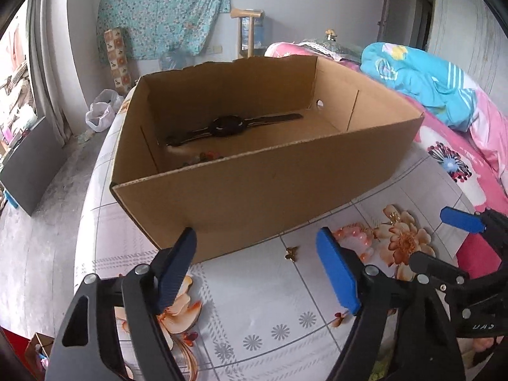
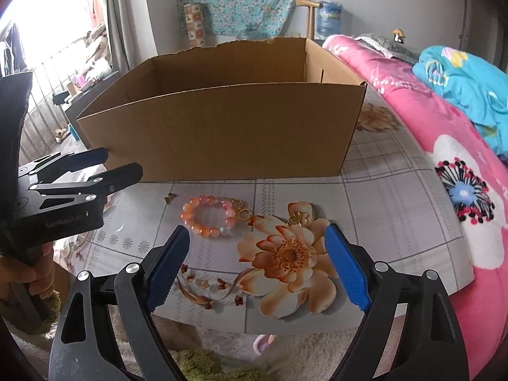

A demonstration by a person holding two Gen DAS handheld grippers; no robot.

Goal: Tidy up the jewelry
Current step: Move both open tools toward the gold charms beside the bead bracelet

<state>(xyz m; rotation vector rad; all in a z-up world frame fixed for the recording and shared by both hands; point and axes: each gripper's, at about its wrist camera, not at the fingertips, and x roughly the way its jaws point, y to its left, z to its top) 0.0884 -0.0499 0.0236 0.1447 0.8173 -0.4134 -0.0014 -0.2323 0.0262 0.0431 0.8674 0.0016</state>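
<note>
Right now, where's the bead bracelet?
The bead bracelet lies on the floral tablecloth in front of the cardboard box, beside a gold keyring, ahead of the right gripper.

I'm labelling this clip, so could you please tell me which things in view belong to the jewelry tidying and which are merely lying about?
Job:
- cardboard box
- black watch inside it
- orange bead bracelet
- gold keyring charm
- small gold butterfly
- left gripper, right gripper, both empty

Lying about:
- blue quilt
- white plastic bag
- floral cloth on wall

A black wristwatch (image 1: 226,126) lies inside the cardboard box (image 1: 270,187) on the worktop (image 1: 270,301); the left tool (image 1: 257,273) hangs open above a small gold charm (image 1: 291,253).
</note>
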